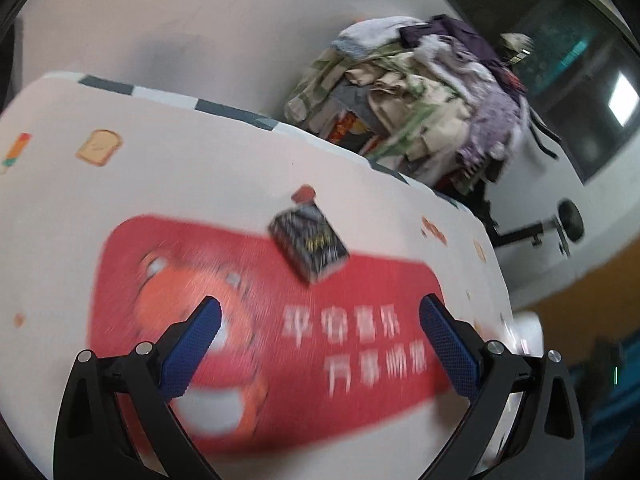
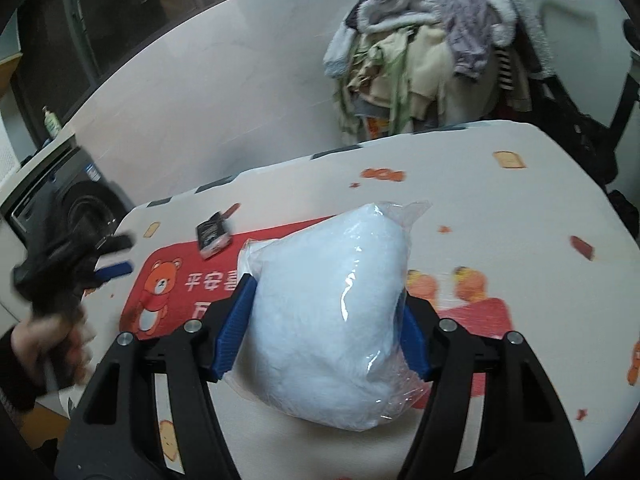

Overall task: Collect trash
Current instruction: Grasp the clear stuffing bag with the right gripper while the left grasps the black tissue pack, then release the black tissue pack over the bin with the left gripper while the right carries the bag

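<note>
The bag [image 2: 332, 312] is the bulkiest trash we see: a clear, crinkly plastic sack stuffed with soft white filling, rounded like a pillow, its loose film glinting in places. It sits on the table [image 2: 520, 208] between the blue ribbed pads [image 2: 236, 328] of our right gripper [image 2: 326, 332], whose jaws stand partly closed and press against both its sides. The table itself wears a smooth white cloth printed with small toast and sweet shapes, and a red mat [image 1: 360, 292] with an orange bear and white lettering lies flat on it. Beyond the table's far edge a heap of rumpled clothes [image 2: 432, 48], fleecy and striped, rises against a pale wall. On the mat's far border lies a small dark box [image 1: 308, 244], rectangular and glossy, tilted at an angle to the mat's edge. Our left gripper [image 1: 320, 340] hangs above the mat with its textured blue pads [image 1: 192, 348] spread wide, nothing between them, the box lying just ahead of their tips. That view is blurred.
</note>
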